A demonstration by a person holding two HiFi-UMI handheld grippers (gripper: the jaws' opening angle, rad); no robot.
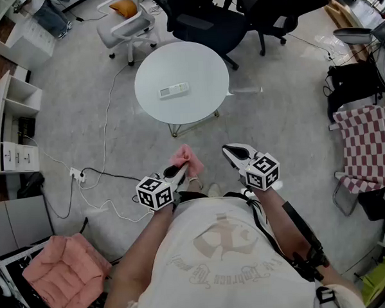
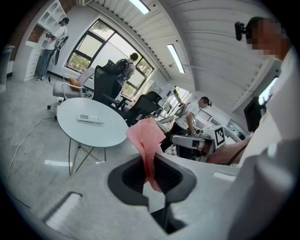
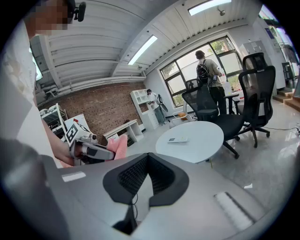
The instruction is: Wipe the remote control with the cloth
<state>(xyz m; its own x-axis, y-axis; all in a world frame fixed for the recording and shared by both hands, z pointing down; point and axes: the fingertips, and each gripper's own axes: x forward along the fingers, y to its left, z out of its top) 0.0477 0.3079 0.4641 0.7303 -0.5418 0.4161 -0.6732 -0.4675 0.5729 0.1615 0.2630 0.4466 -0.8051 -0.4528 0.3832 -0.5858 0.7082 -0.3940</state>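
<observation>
**Cloth pinched in the left gripper, remote well ahead on the round surface**

The person stands with both forearms stretched forward from the body. The two grippers are side by side but apart, each tipped a little below level toward the floor. The left gripper (image 1: pixel 179 171) has its fingers (image 2: pixel 171 174) pinching a pink cloth (image 2: pixel 148 140), whose loose upper part stands up above them. The right gripper (image 1: pixel 230 152) has its fingers (image 3: pixel 161 176) pressed together with nothing between them. In the right gripper view, the left gripper and its cloth show off to the left.

The remote control (image 1: pixel 174 90), pale and oblong, lies flat near the middle of a round white surface (image 1: pixel 197 63) on thin metal legs. It is well ahead of both grippers and touched by neither.

The floor is grey. A white power strip (image 1: pixel 77 175) and its trailing cables lie on the floor left of the person. Black office chairs (image 1: pixel 204 17) stand beyond the surface, and a white chair with an orange cushion (image 1: pixel 125 7) is further left. White shelves (image 1: pixel 14 121) line the left side, a pink cushion (image 1: pixel 63 273) lies at lower left, and a red-and-white checked fabric (image 1: pixel 372 144) hangs at right. A brick wall (image 3: pixel 105 108), large windows and several standing people show in the gripper views.
</observation>
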